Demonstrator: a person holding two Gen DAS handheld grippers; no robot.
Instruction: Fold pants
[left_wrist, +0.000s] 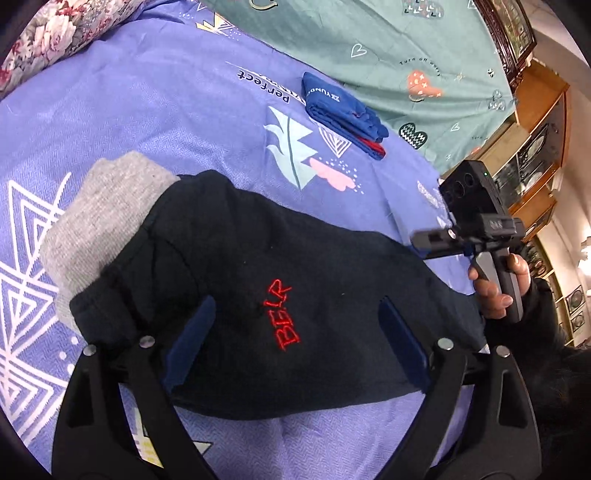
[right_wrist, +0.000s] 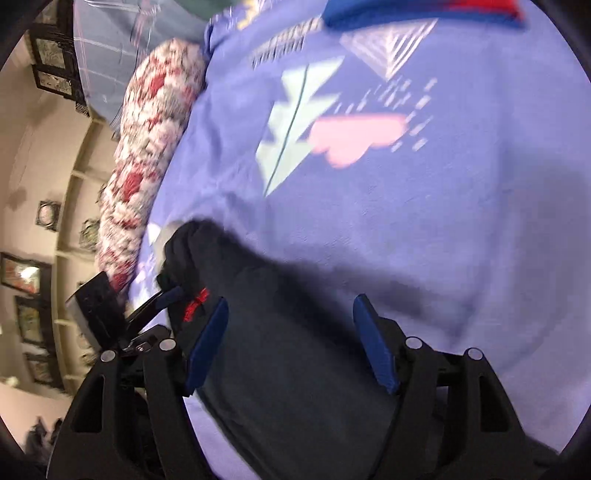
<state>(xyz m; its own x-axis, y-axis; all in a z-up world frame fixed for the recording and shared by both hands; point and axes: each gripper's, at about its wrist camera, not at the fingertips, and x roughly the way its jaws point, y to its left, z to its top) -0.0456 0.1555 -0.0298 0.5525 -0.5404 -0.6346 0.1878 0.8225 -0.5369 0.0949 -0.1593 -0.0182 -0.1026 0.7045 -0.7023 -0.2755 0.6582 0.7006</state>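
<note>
Around the work, one folded blue garment (left_wrist: 341, 107) is lying at twelve o'clock on the purple bedsheet (left_wrist: 166, 122), well apart from the action. One floral pillow (left_wrist: 55, 33) is sitting at ten o'clock by the bed's edge, and a green sheet (left_wrist: 388, 55) is spreading beyond. One pair of black pants (left_wrist: 258, 295) with red lettering and a grey waistband is lying bunched on the bed, filling the centre. The left claw (left_wrist: 295, 332) is hovering with fingers spread apart over the fabric. The right claw (right_wrist: 291, 339) is likewise gaping wide above the dark cloth, though that view is blurring. Nothing is blocking either claw.
</note>
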